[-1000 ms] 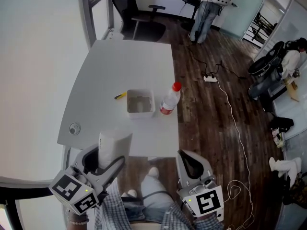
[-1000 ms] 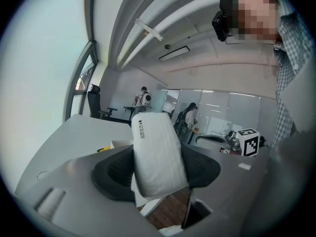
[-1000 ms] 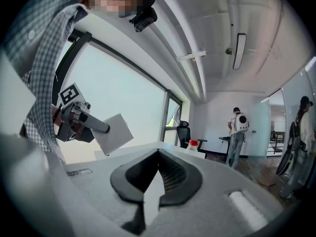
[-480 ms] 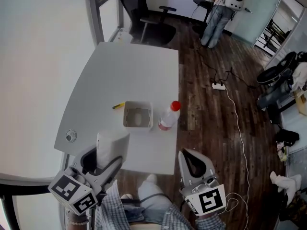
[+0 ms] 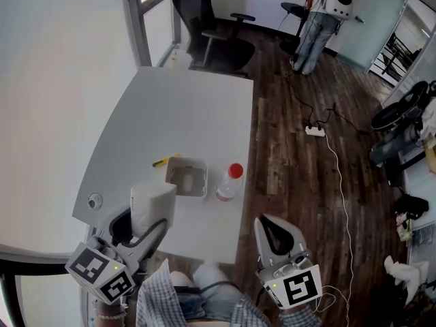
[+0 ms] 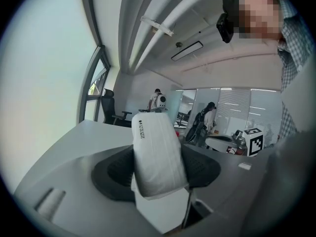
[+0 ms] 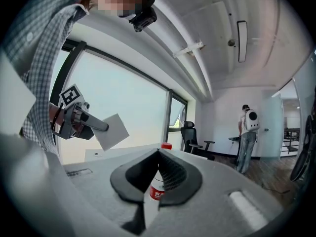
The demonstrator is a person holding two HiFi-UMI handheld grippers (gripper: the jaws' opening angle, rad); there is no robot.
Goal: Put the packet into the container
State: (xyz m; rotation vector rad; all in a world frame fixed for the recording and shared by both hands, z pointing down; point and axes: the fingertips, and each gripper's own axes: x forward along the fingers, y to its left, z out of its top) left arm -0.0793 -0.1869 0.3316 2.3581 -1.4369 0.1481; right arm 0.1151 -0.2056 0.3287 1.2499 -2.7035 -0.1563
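The left gripper (image 5: 139, 225) sits at the lower left of the head view, pointing up the frame and slightly right, its marker cube (image 5: 102, 278) nearest the camera. Its jaws stand wide, clamped on the two sides of a white packet (image 5: 151, 203) that sticks out past their tips. The right gripper (image 5: 272, 229) sits at the lower right, pointing up the frame, jaw tips closed together with nothing held between them. A checked sleeve (image 5: 153, 298) runs back from each gripper to the bottom edge.

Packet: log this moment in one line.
packet: clamped in left hand-held gripper | container: on table | right hand-held gripper: shut, empty
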